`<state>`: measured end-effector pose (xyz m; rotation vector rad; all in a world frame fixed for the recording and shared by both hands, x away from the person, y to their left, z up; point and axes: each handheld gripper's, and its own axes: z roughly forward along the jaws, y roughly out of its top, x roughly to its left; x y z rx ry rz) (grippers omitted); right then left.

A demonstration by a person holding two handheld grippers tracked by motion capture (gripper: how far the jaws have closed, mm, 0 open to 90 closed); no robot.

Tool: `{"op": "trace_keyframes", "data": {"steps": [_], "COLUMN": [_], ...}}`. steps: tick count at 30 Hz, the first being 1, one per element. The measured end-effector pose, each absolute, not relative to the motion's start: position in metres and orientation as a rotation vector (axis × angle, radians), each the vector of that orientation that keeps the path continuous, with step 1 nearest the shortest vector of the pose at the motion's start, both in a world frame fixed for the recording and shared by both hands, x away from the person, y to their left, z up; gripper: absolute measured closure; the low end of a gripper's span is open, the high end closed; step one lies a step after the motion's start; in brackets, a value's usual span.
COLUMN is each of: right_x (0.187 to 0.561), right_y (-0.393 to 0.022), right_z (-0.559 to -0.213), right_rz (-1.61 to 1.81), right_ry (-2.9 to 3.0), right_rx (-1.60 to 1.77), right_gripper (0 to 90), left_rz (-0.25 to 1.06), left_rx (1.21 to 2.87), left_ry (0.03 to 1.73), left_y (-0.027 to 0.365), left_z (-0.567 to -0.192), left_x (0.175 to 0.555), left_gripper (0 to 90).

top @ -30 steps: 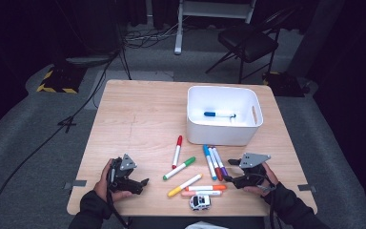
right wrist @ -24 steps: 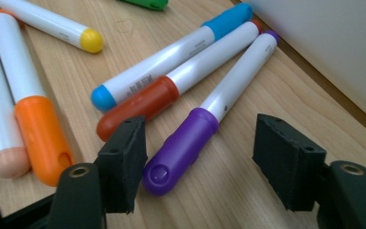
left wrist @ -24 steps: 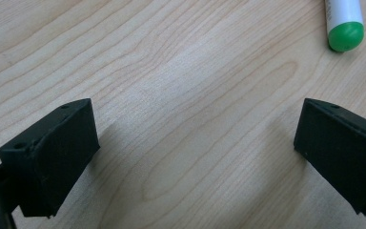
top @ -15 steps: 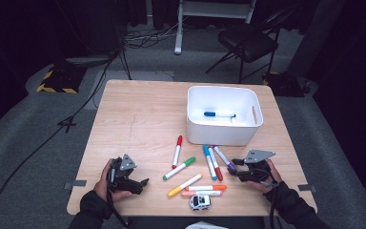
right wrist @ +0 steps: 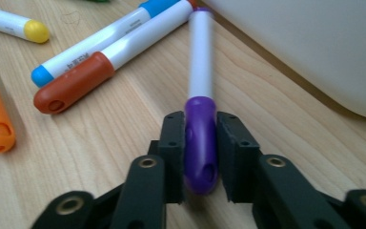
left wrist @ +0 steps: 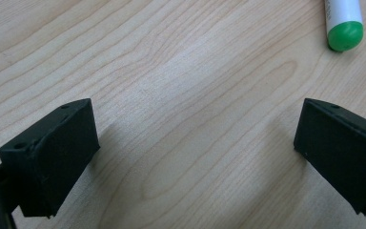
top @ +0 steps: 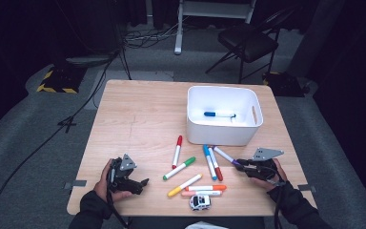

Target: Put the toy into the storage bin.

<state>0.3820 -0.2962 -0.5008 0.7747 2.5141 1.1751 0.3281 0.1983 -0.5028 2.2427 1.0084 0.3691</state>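
Left gripper [top: 143, 182] sits at the table's [top: 138, 119] near-left corner, held in the left hand [top: 106, 180], jaws spread wide over bare wood. In the left gripper view [left wrist: 193, 143] nothing lies between the jaws; the green marker's [left wrist: 344, 24] cap end shows top right, well clear of them.

Middle of table, left to right in the high view: red marker [top: 177, 151], green marker [top: 179, 168], yellow marker [top: 185, 185], blue marker [top: 209, 162], brown marker [top: 215, 163], with an orange marker [top: 206, 188] and a small toy car [top: 200, 202] near the front edge. White bin [top: 223, 115] stands behind them, one blue-capped marker [top: 219, 114] inside.

Right gripper [top: 240, 162] is near the front right, in the right hand [top: 269, 175]. Its jaws are pinched on the purple marker [right wrist: 200, 114], clamping the purple cap from both sides. The white barrel points away from the gripper toward the bin [right wrist: 310, 47], running just beside its wall. The purple marker lies low at the table; whether it touches the wood, cannot tell. Blue [right wrist: 109, 36] and brown [right wrist: 114, 59] markers lie just left of it, angled.
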Motion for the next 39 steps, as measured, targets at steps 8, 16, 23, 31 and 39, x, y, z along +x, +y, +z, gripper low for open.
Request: {"op": "trace_keyframes", "data": {"steps": [8,16,23,31,39], "right_x": [0.385,0.383,0.383,0.378,0.375], "right_y": [-0.305,-0.313,-0.315,-0.316,-0.317], "right_z": [-0.5,-0.49,-0.486,-0.469,-0.439], "right_rz": [1.178,1.242,1.261,1.313,1.368], "right_ry": [2.517,2.513,2.498,2.466,2.445], "right_rx": [0.773,0.72,0.707,0.661,0.568], "right_gripper": [75.4,75.4,75.5,75.4,75.4], "left_rz": [0.367,0.368,0.368,0.367,0.365], "left_rx": [2.243,2.242,2.242,2.242,2.242], "left_ry": [1.012,1.01,1.01,1.01,1.01], "left_y": [0.198,0.198,0.198,0.198,0.198], "left_z": [-0.503,-0.503,-0.503,-0.503,-0.503], "left_x": [0.328,0.328,0.328,0.328,0.328], "left_gripper": [1.3,1.3,1.3,1.3,1.3]}}
